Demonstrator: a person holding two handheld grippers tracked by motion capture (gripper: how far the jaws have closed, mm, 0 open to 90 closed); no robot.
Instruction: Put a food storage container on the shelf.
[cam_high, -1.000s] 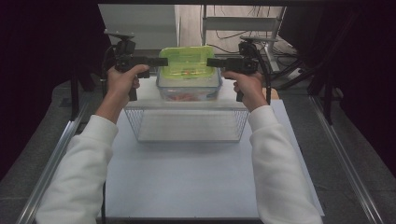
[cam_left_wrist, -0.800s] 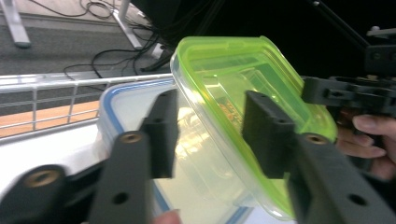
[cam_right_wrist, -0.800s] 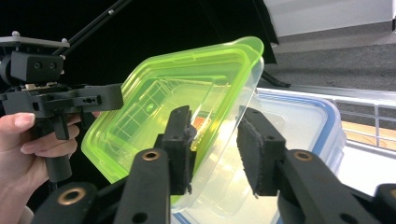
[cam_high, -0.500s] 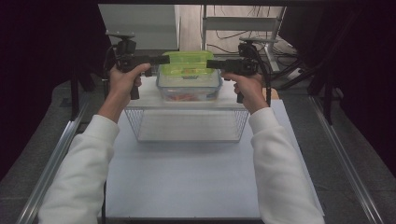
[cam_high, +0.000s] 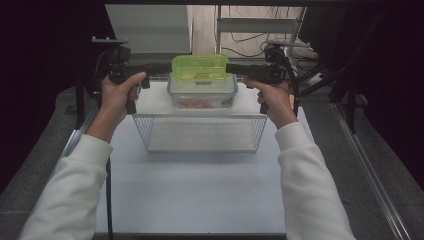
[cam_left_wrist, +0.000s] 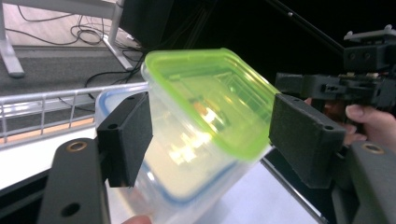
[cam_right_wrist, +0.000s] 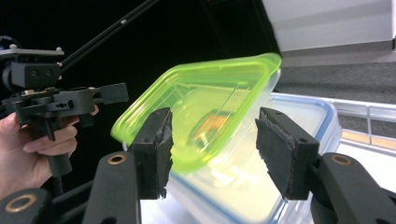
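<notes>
On the wire rack (cam_high: 200, 131) at the far end of the desk (cam_high: 200, 195), a green-lidded box (cam_high: 199, 68) sits stacked on a blue-rimmed box (cam_high: 202, 95), and you have just let go of it from both sides. Left tongs (cam_high: 167, 67) and right tongs (cam_high: 230, 67) flank the green box at its short ends; both sets of jaws have just been opening. In the left gripper view the box (cam_left_wrist: 205, 126) lies between the pads with a gap visible at each, and the right gripper view shows the same: box (cam_right_wrist: 210, 116) between the pads, neither pressing on it. So both tongs stand partly open and hold nothing. Judgement: the stacking step looks done and the release is in hand. Next move calls for you to draw both tongs straight outward, away from each other, keeping the pads off the lid so the top box is not dragged or tipped off the lower one. Orientation: the green box is upright, lid facing up, long axis running left to right across the desk, in line with the blue-rimmed box under it; its short ends face the two tongs. The tilt seen in the gripper views comes from the cameras, not the box. Whether it is fully seated on the lower lid cannot be told.
</notes>
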